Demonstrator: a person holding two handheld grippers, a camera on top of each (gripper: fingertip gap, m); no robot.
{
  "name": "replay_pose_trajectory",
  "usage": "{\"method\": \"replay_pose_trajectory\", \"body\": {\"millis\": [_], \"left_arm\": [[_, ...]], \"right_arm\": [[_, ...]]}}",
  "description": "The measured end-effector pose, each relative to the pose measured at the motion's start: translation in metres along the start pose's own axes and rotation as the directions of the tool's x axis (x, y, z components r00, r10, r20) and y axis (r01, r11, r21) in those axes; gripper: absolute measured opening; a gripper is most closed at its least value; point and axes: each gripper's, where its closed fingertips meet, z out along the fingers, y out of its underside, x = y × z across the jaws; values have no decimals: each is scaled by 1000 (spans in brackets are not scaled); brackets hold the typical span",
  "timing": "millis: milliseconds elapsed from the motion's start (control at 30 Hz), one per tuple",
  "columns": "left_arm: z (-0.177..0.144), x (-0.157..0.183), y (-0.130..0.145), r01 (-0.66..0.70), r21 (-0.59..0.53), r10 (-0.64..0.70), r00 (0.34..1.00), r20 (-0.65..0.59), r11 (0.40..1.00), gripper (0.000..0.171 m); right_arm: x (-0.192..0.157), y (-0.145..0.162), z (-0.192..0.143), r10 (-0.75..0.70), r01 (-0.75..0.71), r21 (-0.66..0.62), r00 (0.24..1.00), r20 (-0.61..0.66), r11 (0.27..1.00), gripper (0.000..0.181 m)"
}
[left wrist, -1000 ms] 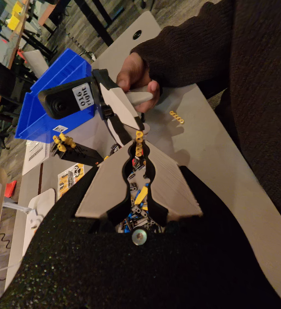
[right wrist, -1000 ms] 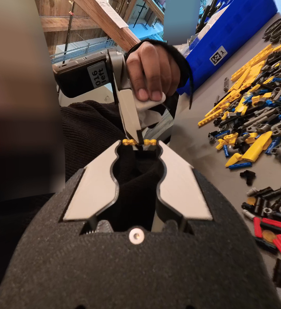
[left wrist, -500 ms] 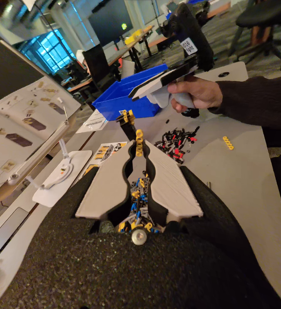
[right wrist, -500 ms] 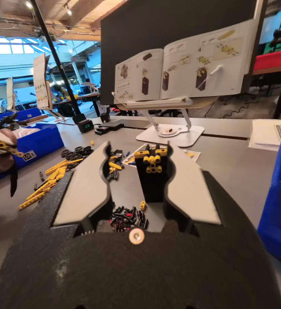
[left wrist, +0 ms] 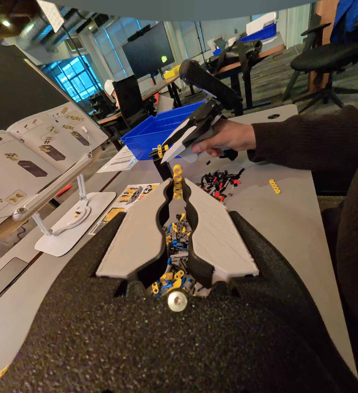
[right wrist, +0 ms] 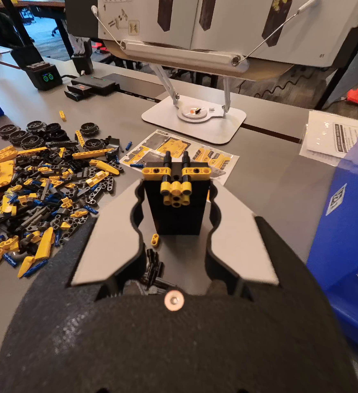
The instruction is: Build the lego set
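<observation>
My left gripper (left wrist: 178,180) is shut on a short yellow beam with holes (left wrist: 177,170) and holds it upright above the grey table (left wrist: 269,223). Just beyond it a black block (right wrist: 176,219) stands on the table, topped with yellow connectors and two black pins (right wrist: 175,191). My right gripper (right wrist: 176,185) is open, its jaws on either side of the block's upper part and close to its sides. In the left wrist view the right gripper (left wrist: 163,153) is held by a hand at the block's top (left wrist: 163,170).
A large pile of yellow, black and blue parts (right wrist: 35,191) lies left of the block. Black and red pins (left wrist: 218,185) and a loose yellow beam (left wrist: 275,186) lie to the right. There are also a blue bin (right wrist: 348,212), a sticker sheet (right wrist: 195,148) and a book stand (right wrist: 233,131). Tip to tip, the grippers are about 25 cm apart.
The two grippers were together at the yellow beam. The right one has swung away, opened wider and come down around the black block. The left still holds the beam.
</observation>
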Motion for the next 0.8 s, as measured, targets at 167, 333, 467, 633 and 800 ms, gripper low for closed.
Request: {"method": "replay_pose_trajectory", "body": {"millis": [167,333,467,633,800], "left_arm": [[-15,3,-3,13,9,-14,1000,21,1000,6],[-34,7,-2,24,-4,-24,998,62,1000,6],[-45,9,-1,59,16,-60,994,95,998,6],[-58,10,-7,69,36,-73,989,128,997,6],[-74,15,-7,68,25,-71,988,136,997,6]], "right_arm": [[-11,-18,-16,-57,56,77,998,7,995,59],[-86,-51,-67,-123,73,213,966,228,974,59],[-179,-40,-96,-64,-50,190,831,552,981,58],[-255,12,-88,-140,103,94,746,651,990,59],[-267,26,-84,-210,195,96,740,639,976,59]]}}
